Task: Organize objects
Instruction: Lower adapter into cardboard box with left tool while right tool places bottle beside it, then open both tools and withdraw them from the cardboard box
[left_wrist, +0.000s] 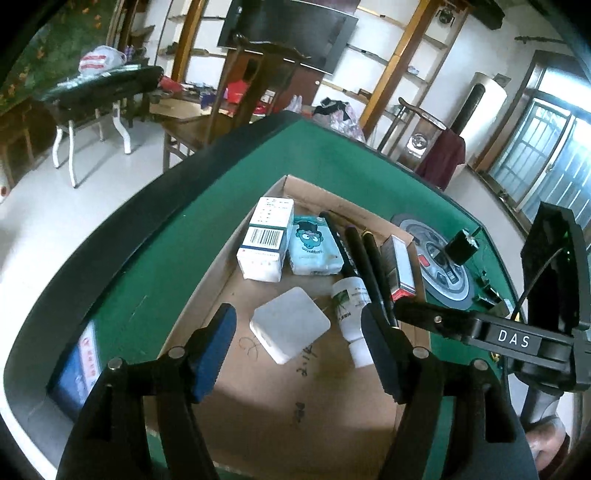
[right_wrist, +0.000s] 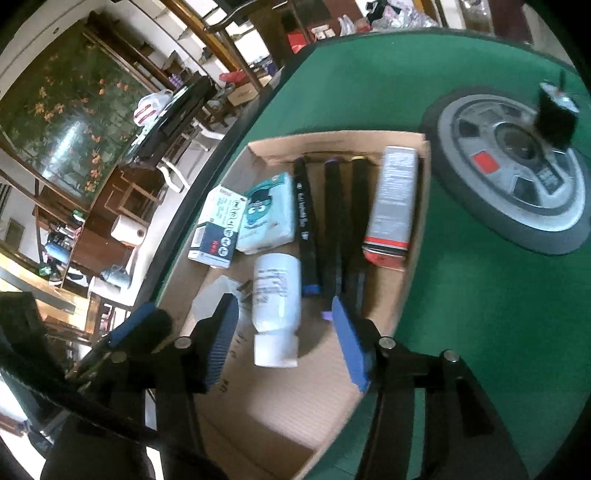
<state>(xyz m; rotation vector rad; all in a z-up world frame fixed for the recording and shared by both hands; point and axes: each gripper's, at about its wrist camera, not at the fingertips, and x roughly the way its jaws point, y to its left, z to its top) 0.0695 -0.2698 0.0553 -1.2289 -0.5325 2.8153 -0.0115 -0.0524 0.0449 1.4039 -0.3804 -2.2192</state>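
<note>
Left wrist view: left gripper (left_wrist: 297, 334) spread wide and empty, hovering low over a shallow cardboard tray (left_wrist: 207, 291) on a green felt table (left_wrist: 207, 206). Directly between the blue pads, a white square adapter-like block (left_wrist: 290, 325), lying flat on the tray floor, apart from everything else. Probably light, rigid and smooth-sided; best taken across two opposite flat edges, with some risk of sliding on glossy plastic. Behind it, a white barcode carton (left_wrist: 264, 243) touching a pale blue tissue pack (left_wrist: 314, 245), the pack soft and likely to give under pressure. To the right, black markers (left_wrist: 364, 258) side by side, a red-ended box (left_wrist: 400, 267), and a white bottle (left_wrist: 351, 306) on its side, cap toward the camera. Right gripper (left_wrist: 461, 325) reaching in from the right edge, only partly visible here.

Right wrist view: right gripper (right_wrist: 284, 332) also gaping, holding nothing, its pads straddling the capped end of the white bottle (right_wrist: 277, 295). Round, smooth and likely to roll; best squeezed across the body just above the cap. Markers (right_wrist: 334, 229) just beside it, then the red-ended box (right_wrist: 393, 206) against the tray wall (right_wrist: 417, 236). Tissue pack (right_wrist: 264, 212) and carton (right_wrist: 218, 229) at far left, white block (right_wrist: 216, 295) partly hidden behind the near pad.

Surface: felt likely grippy, cardboard floor flat and bare in the near half. A round grey control panel (right_wrist: 517, 177) set into the table beyond the tray, a small black block (right_wrist: 556, 114) standing on it. Around: pale tiled floor, wooden shelving, chairs, a folding table, barred windows.
</note>
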